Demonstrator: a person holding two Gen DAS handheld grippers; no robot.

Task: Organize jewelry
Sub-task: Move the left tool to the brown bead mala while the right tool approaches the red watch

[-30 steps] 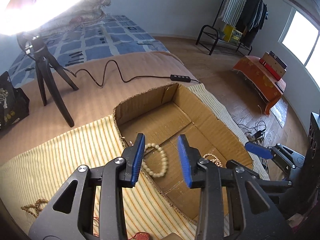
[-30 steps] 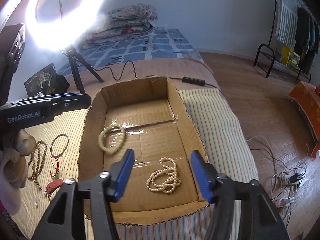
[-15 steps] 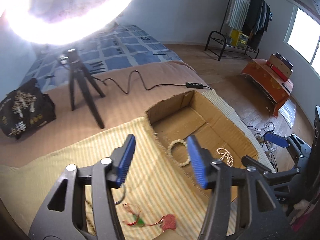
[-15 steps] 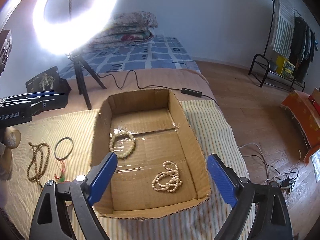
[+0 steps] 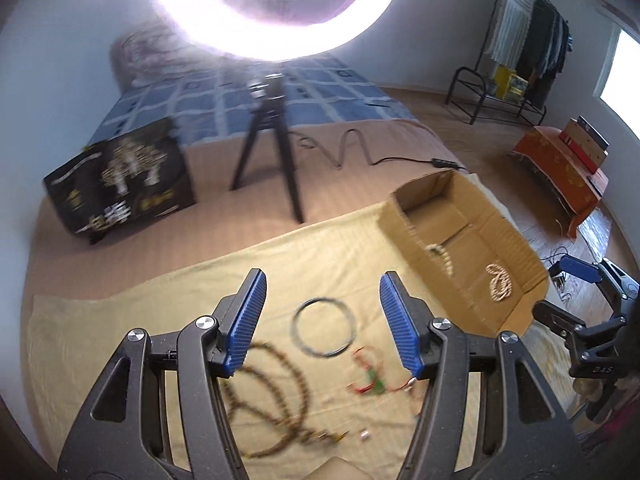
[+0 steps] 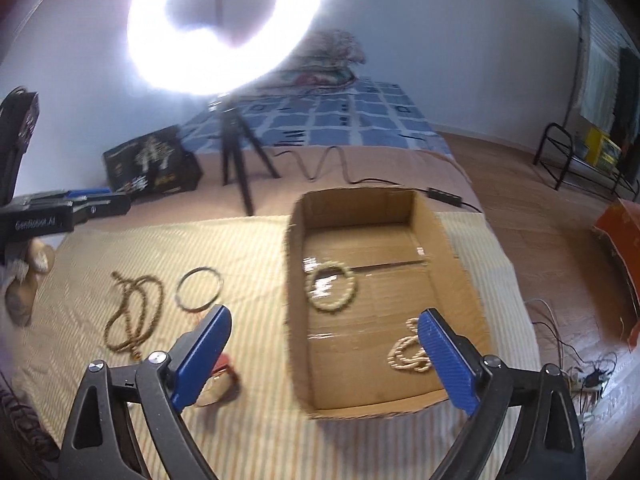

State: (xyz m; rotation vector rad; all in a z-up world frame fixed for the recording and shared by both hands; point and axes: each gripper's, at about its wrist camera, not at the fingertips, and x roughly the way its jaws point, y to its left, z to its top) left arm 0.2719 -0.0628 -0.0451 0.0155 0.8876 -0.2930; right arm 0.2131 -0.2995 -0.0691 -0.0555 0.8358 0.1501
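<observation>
Two pale bead strands (image 6: 331, 287) already sit in the cardboard box (image 6: 460, 264), so your empty left gripper (image 5: 320, 320), half-spread, hovers over the dark bangle (image 5: 324, 327) on the striped cloth (image 6: 240, 248); right gripper (image 6: 324, 360) gapes wide, empty, straddling the box edge.

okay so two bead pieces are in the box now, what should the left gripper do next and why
Probably lower the left gripper onto the thin dark bangle: its fingers, just opened, are empty and frame it, and it lies on the striped cloth outside the cardboard box.

two bead pieces in one cardboard box (image 6: 440, 240), one bangle (image 6: 199, 289), one brown bead necklace (image 6: 134, 312), one red-corded charm (image 5: 370, 380)
</observation>
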